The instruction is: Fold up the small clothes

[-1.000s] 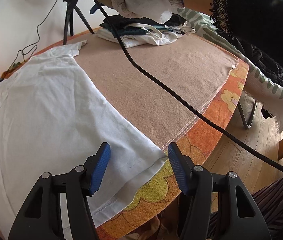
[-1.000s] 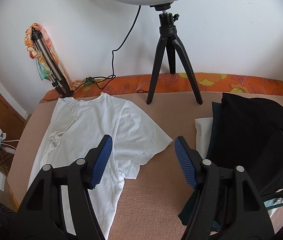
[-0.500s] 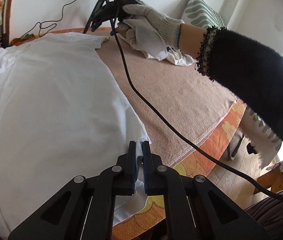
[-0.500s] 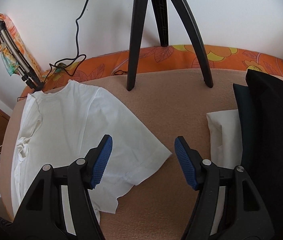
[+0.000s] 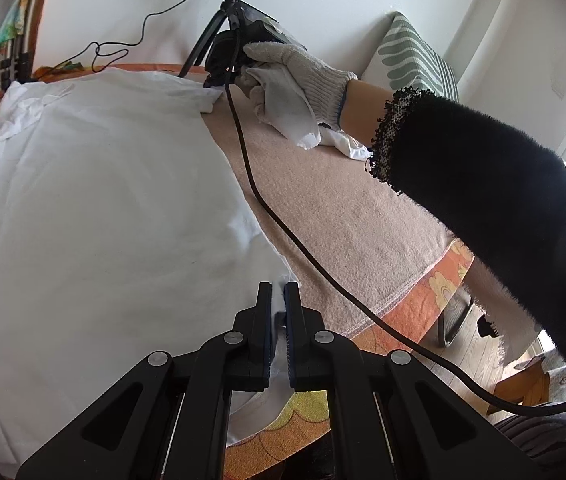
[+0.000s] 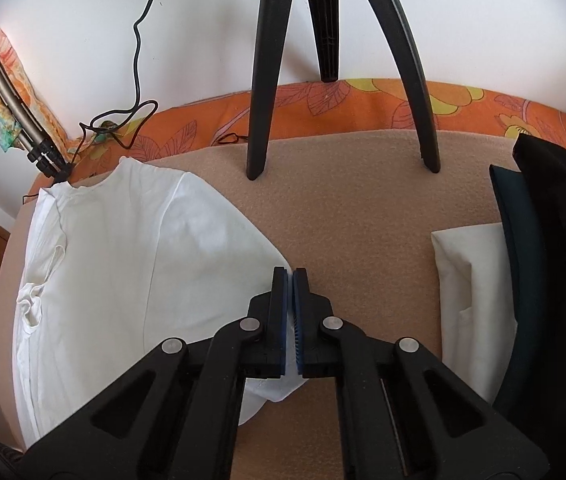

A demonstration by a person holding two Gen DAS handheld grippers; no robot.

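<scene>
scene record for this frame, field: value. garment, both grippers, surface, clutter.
garment: white t-shirt, spread flat, unfolded
left gripper: shut on the shirt's bottom hem corner
right gripper: shut on the sleeve tip
surface: tan blanket over an orange floral cover
clutter: tripod behind; folded clothes pile at right; black cable across the blanket

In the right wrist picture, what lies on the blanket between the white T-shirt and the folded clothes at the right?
Nothing: bare beige blanket separates the white T-shirt from the folded clothes.

Beige blanket (image 6: 363, 208) (over orange floral cloth (image 6: 363, 108)) bears white T-shirt (image 6: 143, 260).
</scene>
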